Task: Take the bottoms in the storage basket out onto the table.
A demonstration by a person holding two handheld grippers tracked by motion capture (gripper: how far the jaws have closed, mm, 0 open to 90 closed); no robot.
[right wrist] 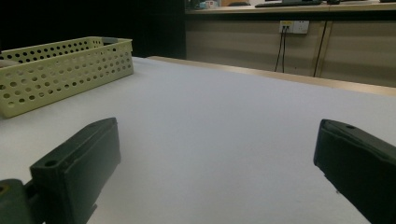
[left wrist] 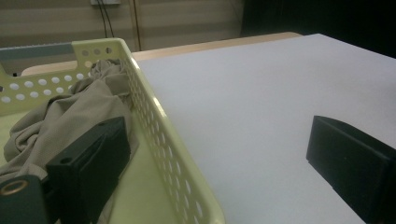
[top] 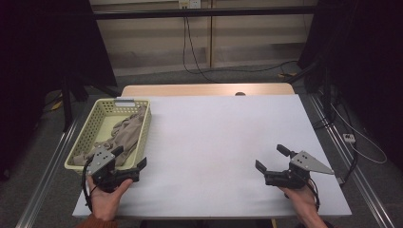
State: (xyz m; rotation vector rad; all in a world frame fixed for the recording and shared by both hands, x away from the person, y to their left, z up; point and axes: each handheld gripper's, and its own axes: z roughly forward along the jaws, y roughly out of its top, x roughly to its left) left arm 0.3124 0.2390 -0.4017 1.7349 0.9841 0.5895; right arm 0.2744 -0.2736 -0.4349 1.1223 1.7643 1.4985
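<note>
The left tongs (top: 129, 158) gape wide and empty astride the basket's (top: 97, 115) near right wall, one jaw inside against the beige cloth (top: 127, 132) heaped there, toward ten o'clock. The right tongs (top: 271, 158), equally wide and empty, rest over bare counter (top: 218, 142) at four o'clock.

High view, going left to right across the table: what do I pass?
Pale yellow perforated basket with beige cloth in it → left gripper, fingers open across the basket's near right corner → bare white tabletop → right gripper, fingers open over the table.
</note>
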